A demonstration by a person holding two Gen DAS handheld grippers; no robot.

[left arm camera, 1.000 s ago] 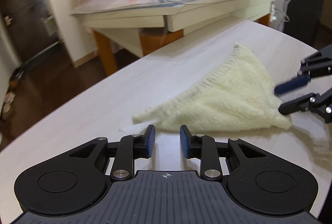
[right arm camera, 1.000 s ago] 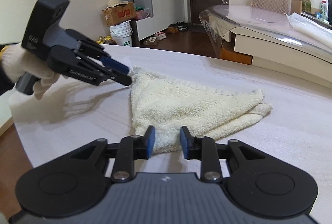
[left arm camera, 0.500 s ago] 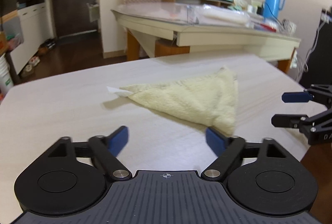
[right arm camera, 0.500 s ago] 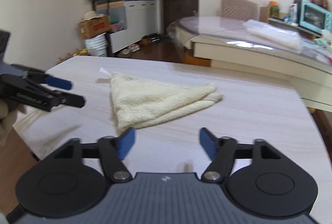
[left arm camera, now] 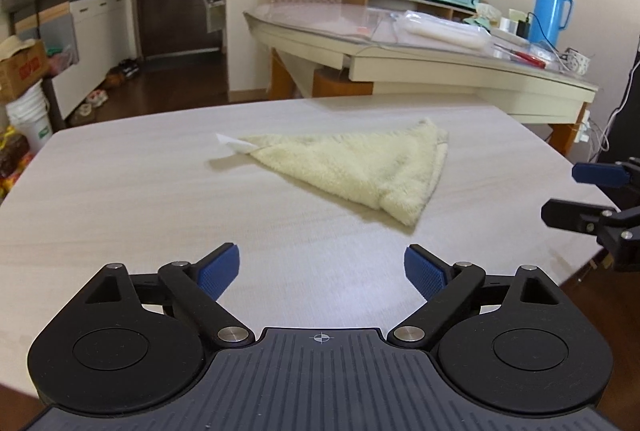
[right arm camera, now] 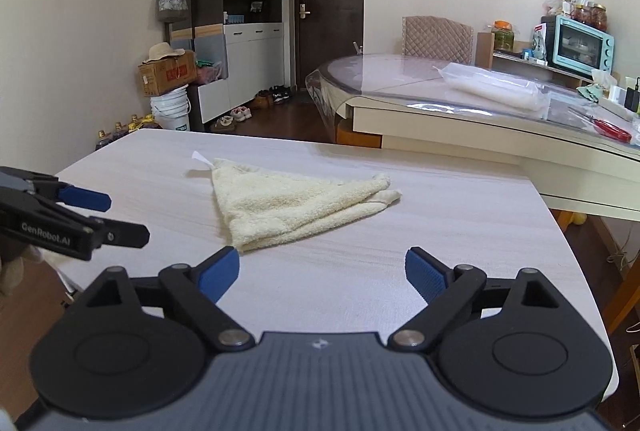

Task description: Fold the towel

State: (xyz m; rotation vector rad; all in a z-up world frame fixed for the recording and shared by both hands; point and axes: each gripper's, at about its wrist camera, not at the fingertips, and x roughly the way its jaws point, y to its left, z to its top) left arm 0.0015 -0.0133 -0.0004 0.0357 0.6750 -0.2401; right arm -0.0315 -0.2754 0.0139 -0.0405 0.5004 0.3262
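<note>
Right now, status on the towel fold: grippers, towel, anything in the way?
Left gripper open, right gripper open, both empty. Towel lies folded in a triangle on the table, untouched. Nothing between grippers and towel.

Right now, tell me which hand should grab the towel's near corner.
Right, probably. The open right tongs have the near corner of the towel just ahead of one fingertip; the left tongs, also open, sit farther back from it.

The towel [left arm camera: 352,167] is fluffy, matt cream terry cloth with a white label, lying on a table [left arm camera: 120,191] of pale, matt wood-grain finish, while beyond that table the dining table [right arm camera: 460,111] has a glossy, clear plastic-looking cover.
</note>
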